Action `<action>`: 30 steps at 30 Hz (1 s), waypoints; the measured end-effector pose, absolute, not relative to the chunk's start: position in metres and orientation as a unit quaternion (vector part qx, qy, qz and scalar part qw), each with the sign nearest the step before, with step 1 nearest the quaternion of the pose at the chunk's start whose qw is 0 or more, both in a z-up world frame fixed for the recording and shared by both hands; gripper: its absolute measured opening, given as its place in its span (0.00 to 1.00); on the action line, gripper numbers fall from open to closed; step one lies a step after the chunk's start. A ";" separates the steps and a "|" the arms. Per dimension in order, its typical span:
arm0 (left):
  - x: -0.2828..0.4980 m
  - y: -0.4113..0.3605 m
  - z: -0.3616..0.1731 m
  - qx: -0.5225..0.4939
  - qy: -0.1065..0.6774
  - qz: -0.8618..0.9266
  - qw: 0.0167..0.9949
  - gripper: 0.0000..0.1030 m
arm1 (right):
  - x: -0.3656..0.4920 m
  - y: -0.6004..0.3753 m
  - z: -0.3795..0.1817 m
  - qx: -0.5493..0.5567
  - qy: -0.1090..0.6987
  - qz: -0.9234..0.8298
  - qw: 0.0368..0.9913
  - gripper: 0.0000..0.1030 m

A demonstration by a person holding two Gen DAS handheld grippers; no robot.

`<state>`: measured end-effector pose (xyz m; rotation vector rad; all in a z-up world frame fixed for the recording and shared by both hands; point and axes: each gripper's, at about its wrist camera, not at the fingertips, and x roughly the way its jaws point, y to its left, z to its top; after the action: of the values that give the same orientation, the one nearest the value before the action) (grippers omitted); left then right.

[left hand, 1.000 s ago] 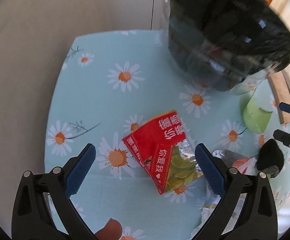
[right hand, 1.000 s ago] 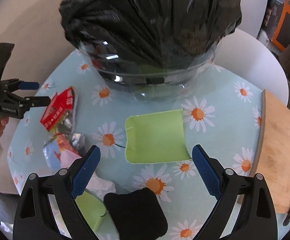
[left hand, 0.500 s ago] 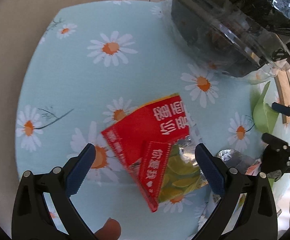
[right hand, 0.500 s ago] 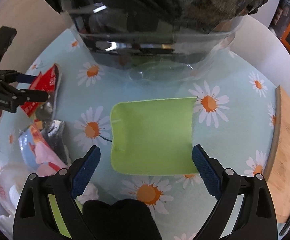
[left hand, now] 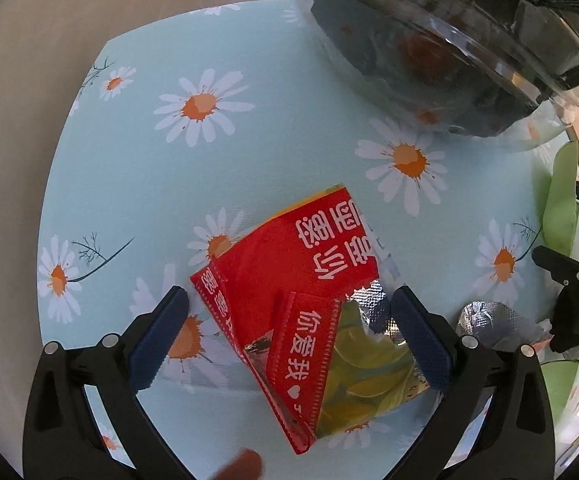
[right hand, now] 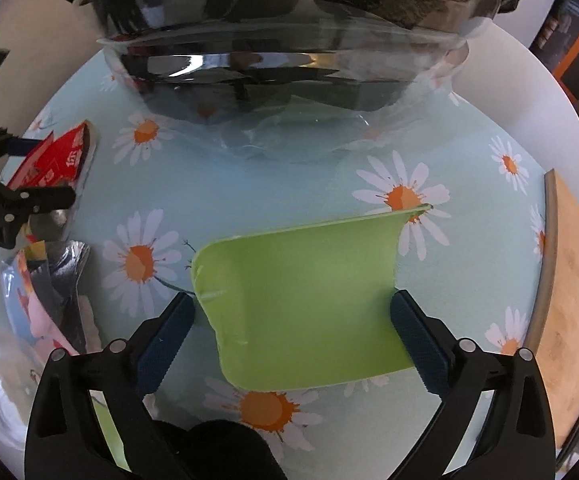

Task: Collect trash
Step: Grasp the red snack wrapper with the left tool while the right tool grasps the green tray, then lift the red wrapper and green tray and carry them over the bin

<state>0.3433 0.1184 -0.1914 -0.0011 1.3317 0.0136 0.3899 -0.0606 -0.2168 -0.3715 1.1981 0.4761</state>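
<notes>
Green card [right hand: 305, 300] flat on the daisy bench [right hand: 249, 184], between the pads of the right claw [right hand: 291, 334], jaws spreading wider, not yet pressing. Red wrapper [left hand: 301, 280] likewise inside the left claw [left hand: 289, 334], jaws apart, nothing held. Lined bin [right hand: 281, 28] at twelve o'clock. Likely trouble: pads skating off the thin card (flat, little edge to catch), or foil crumpling and slipping free at closing.

I see a pale blue counter cloth [left hand: 137, 184] printed with white-and-orange daisies, a red and yellow snack wrapper [left hand: 289, 276], a lime-green sheet [right hand: 305, 300], blue fingers [right hand: 165, 344].
</notes>
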 end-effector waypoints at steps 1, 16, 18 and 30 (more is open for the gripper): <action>0.342 0.120 -0.192 -0.001 0.613 0.007 0.790 0.96 | 0.391 -0.060 -0.218 -0.173 0.555 0.221 0.783 0.93; 0.309 0.130 -0.182 -0.003 0.591 0.002 0.806 0.79 | 0.382 -0.060 -0.204 -0.176 0.549 0.233 0.783 0.17; 0.304 0.133 -0.178 -0.002 0.593 -0.002 0.805 0.69 | 0.378 -0.060 -0.204 -0.168 0.554 0.235 0.781 0.09; 0.272 0.142 -0.166 -0.025 0.601 -0.038 0.798 0.35 | 0.351 -0.074 -0.163 -0.123 0.540 0.255 0.792 0.09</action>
<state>0.2720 0.1419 -0.1663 -0.0539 1.2913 -0.0821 0.3512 -0.0740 -0.1626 -0.2641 1.1621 0.5494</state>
